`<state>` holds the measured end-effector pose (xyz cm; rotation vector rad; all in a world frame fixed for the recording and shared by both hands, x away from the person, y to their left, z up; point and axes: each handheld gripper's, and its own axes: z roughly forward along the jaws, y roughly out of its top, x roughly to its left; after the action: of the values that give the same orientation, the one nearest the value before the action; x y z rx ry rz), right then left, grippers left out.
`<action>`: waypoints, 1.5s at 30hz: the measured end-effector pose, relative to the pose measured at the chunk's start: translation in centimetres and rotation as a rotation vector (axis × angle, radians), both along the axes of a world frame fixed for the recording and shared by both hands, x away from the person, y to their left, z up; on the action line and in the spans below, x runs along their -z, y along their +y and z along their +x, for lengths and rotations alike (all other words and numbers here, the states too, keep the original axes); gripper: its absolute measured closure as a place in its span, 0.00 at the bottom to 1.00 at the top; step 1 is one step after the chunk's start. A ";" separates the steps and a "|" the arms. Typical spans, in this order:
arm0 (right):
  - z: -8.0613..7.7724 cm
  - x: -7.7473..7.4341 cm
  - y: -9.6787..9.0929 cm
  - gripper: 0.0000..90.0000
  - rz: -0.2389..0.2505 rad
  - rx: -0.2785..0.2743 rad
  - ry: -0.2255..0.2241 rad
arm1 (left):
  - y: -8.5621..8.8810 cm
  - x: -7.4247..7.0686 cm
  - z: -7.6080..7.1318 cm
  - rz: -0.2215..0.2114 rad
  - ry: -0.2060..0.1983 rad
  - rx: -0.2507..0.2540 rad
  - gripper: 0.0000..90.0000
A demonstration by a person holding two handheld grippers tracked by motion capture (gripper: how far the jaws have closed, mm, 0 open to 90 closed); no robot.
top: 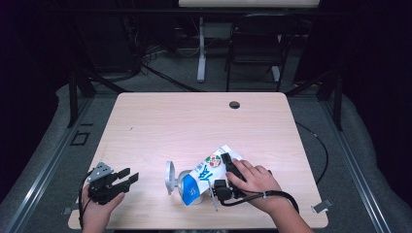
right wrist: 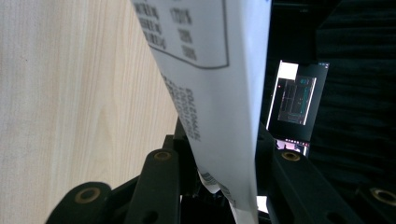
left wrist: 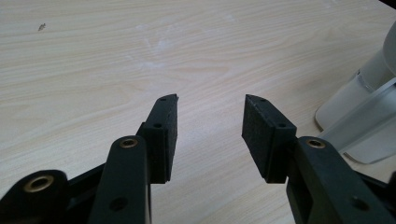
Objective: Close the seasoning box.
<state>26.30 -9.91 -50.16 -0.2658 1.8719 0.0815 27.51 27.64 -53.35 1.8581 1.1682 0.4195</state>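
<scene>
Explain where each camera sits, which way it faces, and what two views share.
High view: above the person's side, looking forward and down on the table; both hands, left gripper, right gripper on the carton.
Left gripper view: on the left gripper, looking along its open jaws over the tabletop; white cup at right.
Right gripper view: on the right gripper, jaws around the carton.
Shared: high and right gripper views both show the carton.
</scene>
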 end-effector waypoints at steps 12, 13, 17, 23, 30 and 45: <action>0.0 0.0 0.1 0.85 0.027 -0.006 0.027 | 0.1 0.0 0.0 0.001 0.000 -0.001 0.62; -0.1 -0.1 0.2 0.85 0.018 -0.001 0.024 | 0.1 0.0 0.0 0.002 0.001 -0.001 0.62; -0.1 -0.1 0.2 0.87 0.027 -0.002 0.028 | 0.0 0.0 0.0 0.000 0.001 -0.001 0.62; -0.3 -0.3 0.4 0.91 0.030 0.009 0.030 | 0.0 0.0 0.0 0.001 0.001 -0.002 0.62; -0.2 -0.3 0.4 0.92 0.047 0.012 0.048 | 0.0 0.0 0.0 0.001 0.000 -0.002 0.62; -0.2 -0.5 0.4 0.94 0.104 0.020 0.090 | 0.0 0.0 0.0 0.001 0.000 -0.003 0.62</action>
<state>26.12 -9.47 -49.64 -0.1745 1.9523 0.1793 27.53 27.67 -53.37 1.8571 1.1710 0.4219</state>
